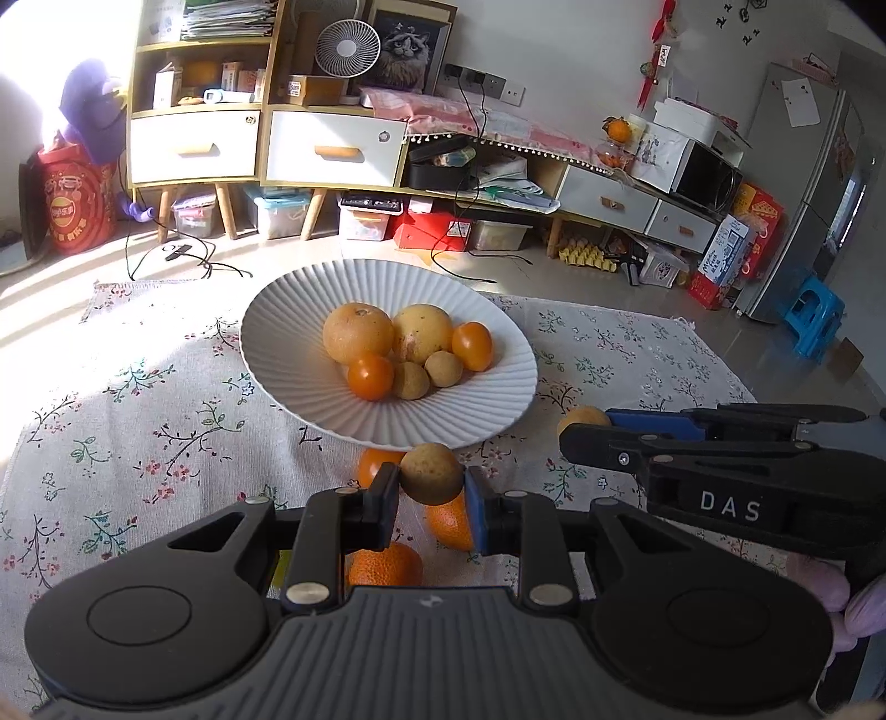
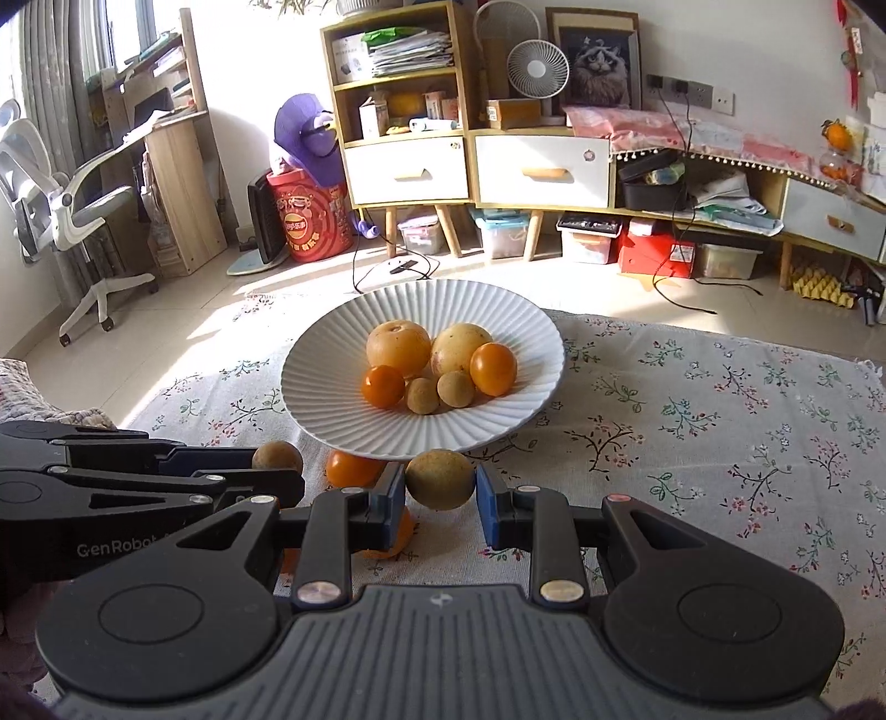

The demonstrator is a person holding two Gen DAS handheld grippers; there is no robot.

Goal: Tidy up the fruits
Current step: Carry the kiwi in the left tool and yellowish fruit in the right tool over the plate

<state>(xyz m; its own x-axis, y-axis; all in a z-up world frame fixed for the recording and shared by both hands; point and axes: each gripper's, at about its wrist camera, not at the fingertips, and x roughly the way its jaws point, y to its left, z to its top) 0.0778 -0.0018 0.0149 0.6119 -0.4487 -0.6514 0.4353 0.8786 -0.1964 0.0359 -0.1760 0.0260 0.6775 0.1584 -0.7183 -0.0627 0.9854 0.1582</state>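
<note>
Two brown fruits held, bound for the plate (image 1: 288, 310).
My left tongs (image 1: 431, 490) clamp one small brown fruit (image 1: 431, 473); my right tongs (image 2: 440, 490) clamp another (image 2: 440, 479). I should carry both over the rim, lower them gently, and release beside the oranges (image 2: 398, 349).

We've got strong daylight pouring in from the window (image 2: 83, 50) on the left, blowing out the floor (image 1: 50, 288) to near white in the left wrist view. The ribbed plate (image 2: 343, 343) casts a shadow under its near rim. Both pictures bow hard at the fisheye edges, corners black. Focus looks crisp mid-frame; the far right fridge (image 1: 803, 183) seems softer, perhaps just dim.
</note>
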